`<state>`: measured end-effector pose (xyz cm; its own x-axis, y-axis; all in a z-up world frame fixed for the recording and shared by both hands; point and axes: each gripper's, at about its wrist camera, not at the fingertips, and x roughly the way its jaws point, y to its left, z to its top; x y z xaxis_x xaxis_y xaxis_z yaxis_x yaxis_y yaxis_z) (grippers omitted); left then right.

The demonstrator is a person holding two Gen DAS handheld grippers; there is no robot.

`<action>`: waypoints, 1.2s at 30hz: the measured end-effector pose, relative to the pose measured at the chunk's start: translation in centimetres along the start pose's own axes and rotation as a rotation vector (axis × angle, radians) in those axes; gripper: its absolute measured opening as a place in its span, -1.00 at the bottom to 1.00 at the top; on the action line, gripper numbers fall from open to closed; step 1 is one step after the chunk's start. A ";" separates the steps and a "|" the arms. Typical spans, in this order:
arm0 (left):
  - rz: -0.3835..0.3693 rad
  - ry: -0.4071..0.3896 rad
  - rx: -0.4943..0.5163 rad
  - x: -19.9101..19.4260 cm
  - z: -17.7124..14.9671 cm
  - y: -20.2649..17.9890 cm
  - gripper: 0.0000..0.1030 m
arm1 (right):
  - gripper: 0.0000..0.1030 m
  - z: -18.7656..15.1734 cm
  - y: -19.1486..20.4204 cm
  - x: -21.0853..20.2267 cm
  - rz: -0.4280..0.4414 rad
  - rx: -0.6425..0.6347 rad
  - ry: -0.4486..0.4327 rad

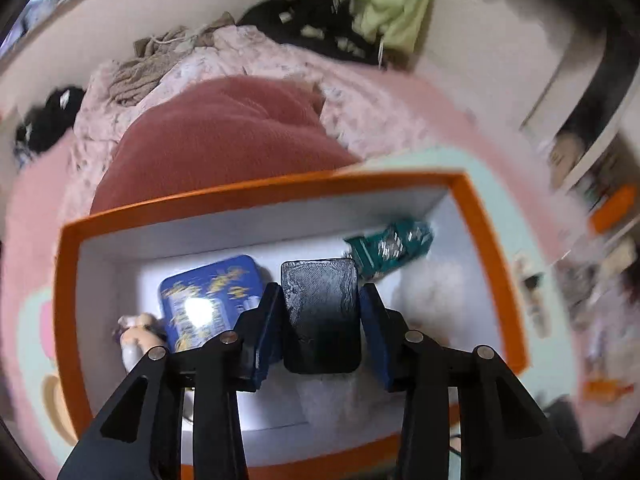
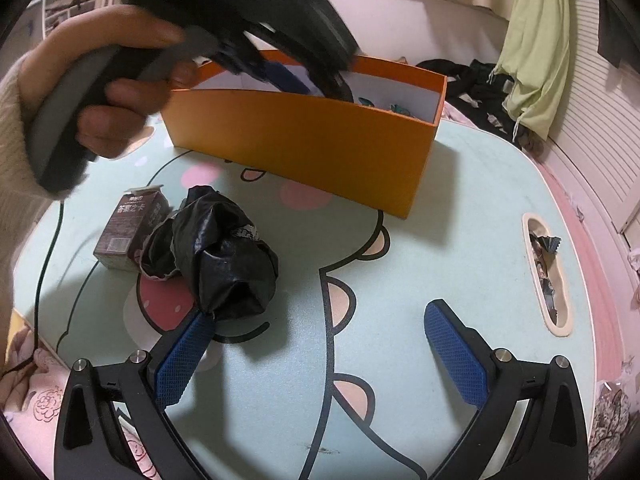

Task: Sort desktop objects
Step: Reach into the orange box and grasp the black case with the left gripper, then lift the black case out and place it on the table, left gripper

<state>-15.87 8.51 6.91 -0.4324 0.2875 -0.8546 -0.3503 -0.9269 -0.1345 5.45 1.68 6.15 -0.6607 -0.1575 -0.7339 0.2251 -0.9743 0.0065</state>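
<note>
Where the left gripper (image 1: 320, 312) reaches down into the orange box (image 1: 256, 196), a black rounded slab (image 1: 320, 312) sits between its blue pads; the left pad lies against the slab's edge, while at the right pad contact is hard to judge, so a firm clamp cannot be confirmed.

Contents of the box, white-lined:
- blue tin (image 1: 212, 300) with yellow print, lying flat, just left of the jaws, its near corner hidden behind the left finger.
- green packet (image 1: 390, 246), at the far right corner, blurred.
- small pale figurine (image 1: 136, 336), near left, partly cut off by the gripper's arm.
- white fuzzy patch to the right of the jaws, too blurred to identify.

Right wrist view: the right gripper (image 2: 324, 356) stands with jaws wide apart above the mint-green cartoon counter (image 2: 460, 208), nothing between them. A crumpled black plastic bag (image 2: 224, 256) lies just ahead of the left finger (image 2: 184, 360), its lowest fold at the fingertip; whether it touches cannot be told. Dark drink carton (image 2: 128, 232), upright, beside and partly behind the bag. The box stands beyond these on the counter. A hand (image 2: 116, 92) holds the left gripper's handle over the box's rim, motion-blurred. Oval slot (image 2: 546, 276) near the counter's right edge holds wrappers, indistinct.
</note>
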 end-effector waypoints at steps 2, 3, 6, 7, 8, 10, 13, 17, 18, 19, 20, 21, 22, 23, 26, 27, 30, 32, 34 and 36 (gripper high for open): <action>-0.055 -0.072 -0.039 -3.0 -0.7 0.9 -0.20 | 1.00 0.0 0.0 0.0 0.000 0.000 0.000; -0.098 -0.118 -0.052 -5.0 -1.2 1.2 -0.20 | 1.00 0.0 0.1 0.0 0.000 0.001 0.000; -0.169 -0.211 -0.048 -9.9 -3.6 1.2 -0.20 | 1.00 0.0 0.1 0.0 -0.001 0.000 0.000; -0.165 -0.222 -0.048 -10.8 -4.3 1.1 -0.20 | 1.00 0.0 0.1 0.1 -0.001 0.000 0.000; -0.150 -0.219 -0.045 -11.5 -5.7 1.1 -0.20 | 1.00 0.0 0.1 0.0 -0.001 0.000 0.000; -0.138 -0.189 -0.047 -11.2 -7.6 0.9 -0.20 | 1.00 0.0 0.1 0.1 0.000 -0.001 -0.001; -0.132 -0.135 -0.068 -9.4 -10.5 1.1 -0.20 | 1.00 0.0 0.1 0.0 0.000 -0.001 -0.001; -0.073 -0.138 -0.104 -7.0 -11.5 1.4 -0.20 | 1.00 -0.1 0.1 0.1 0.000 -0.002 -0.001; -0.067 -0.148 -0.119 -6.9 -11.5 1.6 -0.20 | 1.00 -0.1 0.1 0.0 -0.001 -0.001 -0.001; -0.071 -0.154 -0.133 -6.8 -11.7 1.9 -0.20 | 1.00 -0.1 0.0 -0.1 -0.001 0.000 -0.003; -0.082 -0.165 -0.145 -7.0 -11.7 2.0 -0.20 | 1.00 -0.1 0.0 -0.1 -0.001 0.000 -0.004; -0.094 -0.187 -0.151 -7.6 -11.9 2.1 -0.19 | 1.00 -0.1 -0.1 -0.1 -0.001 0.001 -0.005; -0.098 -0.209 -0.152 -8.1 -12.2 2.4 -0.12 | 1.00 0.0 -0.1 -0.2 -0.002 0.001 -0.005; -0.093 -0.237 -0.153 -8.8 -12.6 2.5 0.03 | 1.00 -0.1 -0.1 -0.2 -0.002 0.001 -0.005; -0.021 -0.297 -0.172 -10.7 -15.0 3.3 0.44 | 1.00 -0.1 -0.2 -0.3 0.000 0.002 -0.006; 0.017 -0.309 -0.186 -11.2 -16.3 3.8 0.44 | 1.00 -0.1 -0.1 -0.3 0.001 0.001 -0.005; 0.073 -0.308 -0.235 -11.7 -19.6 5.8 0.44 | 0.94 0.3 -0.7 -1.0 0.042 0.018 -0.007; 0.057 -0.301 -0.253 -11.7 -21.6 6.7 0.44 | 0.93 1.4 -1.4 -2.2 0.095 0.041 -0.023; 0.040 -0.278 -0.261 -11.3 -23.5 7.4 0.44 | 0.93 3.7 -2.0 -3.6 0.138 0.042 -0.040; 0.041 -0.255 -0.263 -10.9 -24.5 7.8 0.44 | 0.93 6.9 -2.2 -5.1 0.171 0.040 -0.073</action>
<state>6.44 -7.70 2.89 -0.6465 0.2693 -0.7138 -0.1175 -0.9596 -0.2556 3.38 3.52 14.56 -0.6660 -0.3308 -0.6686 0.3109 -0.9378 0.1544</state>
